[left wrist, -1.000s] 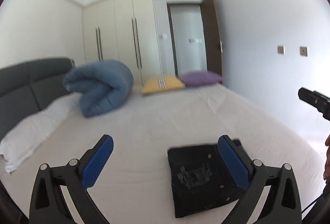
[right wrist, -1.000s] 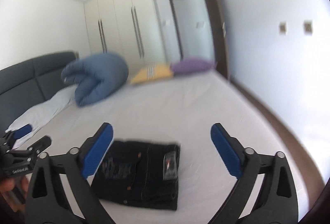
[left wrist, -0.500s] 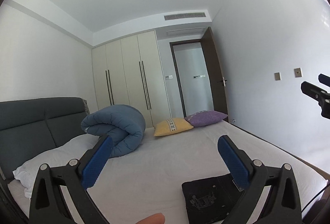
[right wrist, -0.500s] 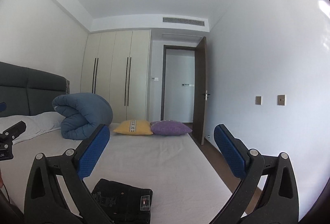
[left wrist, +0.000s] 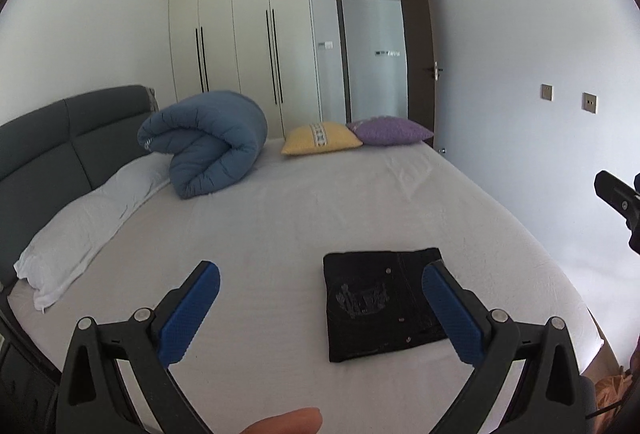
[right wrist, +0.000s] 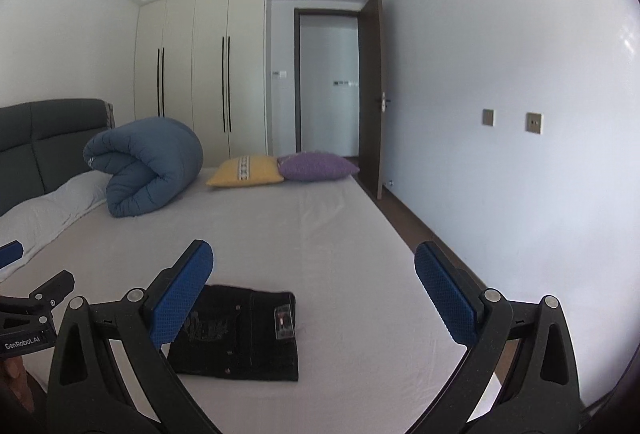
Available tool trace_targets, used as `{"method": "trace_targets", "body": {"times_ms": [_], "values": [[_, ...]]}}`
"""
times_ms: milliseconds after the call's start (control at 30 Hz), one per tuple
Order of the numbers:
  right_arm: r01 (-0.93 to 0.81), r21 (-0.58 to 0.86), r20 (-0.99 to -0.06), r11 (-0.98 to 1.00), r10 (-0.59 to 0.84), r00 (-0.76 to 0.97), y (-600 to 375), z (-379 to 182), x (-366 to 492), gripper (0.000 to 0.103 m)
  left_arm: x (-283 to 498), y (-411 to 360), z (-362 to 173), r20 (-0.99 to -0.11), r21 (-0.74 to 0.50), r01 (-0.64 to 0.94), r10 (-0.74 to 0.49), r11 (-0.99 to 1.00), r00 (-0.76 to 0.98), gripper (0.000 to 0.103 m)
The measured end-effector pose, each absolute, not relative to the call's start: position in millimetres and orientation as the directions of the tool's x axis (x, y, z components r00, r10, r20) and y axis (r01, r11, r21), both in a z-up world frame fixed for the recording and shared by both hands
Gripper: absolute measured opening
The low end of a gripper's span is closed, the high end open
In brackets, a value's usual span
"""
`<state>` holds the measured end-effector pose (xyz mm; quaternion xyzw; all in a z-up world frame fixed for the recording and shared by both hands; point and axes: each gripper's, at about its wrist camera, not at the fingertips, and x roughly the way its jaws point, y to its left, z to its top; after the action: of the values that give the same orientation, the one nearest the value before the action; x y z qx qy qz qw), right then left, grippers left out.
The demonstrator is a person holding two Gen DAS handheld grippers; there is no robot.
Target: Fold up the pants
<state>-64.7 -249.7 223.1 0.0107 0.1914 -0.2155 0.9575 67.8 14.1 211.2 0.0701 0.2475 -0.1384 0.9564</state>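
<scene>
The black pants (left wrist: 380,306) lie folded into a small flat rectangle on the white bed sheet (left wrist: 300,226) near the bed's front right part. They also show in the right wrist view (right wrist: 240,334). My left gripper (left wrist: 320,308) is open and empty, held above the bed just in front of the pants. My right gripper (right wrist: 316,292) is open and empty, raised above the bed to the right of the pants. Neither gripper touches the pants.
A rolled blue duvet (left wrist: 208,144), white pillows (left wrist: 80,222), a yellow cushion (left wrist: 320,138) and a purple cushion (left wrist: 390,132) lie at the far side. A grey headboard (left wrist: 48,154) is on the left. The bed's right edge drops to the floor (right wrist: 416,218).
Both grippers tilted up toward the ceiling half a second ago, then came back down to look at the bed. The folded pants have not moved.
</scene>
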Motion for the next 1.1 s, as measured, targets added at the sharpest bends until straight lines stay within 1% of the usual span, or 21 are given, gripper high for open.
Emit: {"method": "trace_targets", "body": {"times_ms": [67,167,267,367,600,1100], "values": [[0.423,-0.071,-0.429,0.903,-0.410,0.805,-251.8,205.0,-58.5,0.103,75.3,10.1,191.7,-0.554,0.076,0.295,-0.205,0.953,0.807,0.103],[0.430,-0.064,-0.510,0.901,-0.400,0.762,-254.9,179.1,-51.5,0.103,83.4,9.9,163.9,-0.611,0.061,0.288,-0.192,0.956,0.768,0.103],[0.434,-0.050,-0.577,0.899,-0.381,0.722,-255.7,156.0,-46.4,0.103,89.6,9.4,142.8,-0.657,0.039,0.283,-0.189,0.958,0.730,0.103],[0.432,-0.060,-0.622,0.900,-0.372,0.689,-253.0,134.7,-40.9,0.103,93.7,9.9,129.8,-0.685,0.022,0.279,-0.188,0.960,0.704,0.103],[0.404,-0.065,-0.660,0.913,-0.343,0.668,-245.5,105.1,-24.9,0.103,97.0,10.0,115.2,-0.722,0.015,0.273,-0.178,0.962,0.668,0.103],[0.380,-0.075,-0.679,0.922,-0.327,0.657,-232.6,95.9,-18.8,0.103,96.6,11.0,111.2,-0.739,0.008,0.267,-0.174,0.964,0.651,0.103]]}}
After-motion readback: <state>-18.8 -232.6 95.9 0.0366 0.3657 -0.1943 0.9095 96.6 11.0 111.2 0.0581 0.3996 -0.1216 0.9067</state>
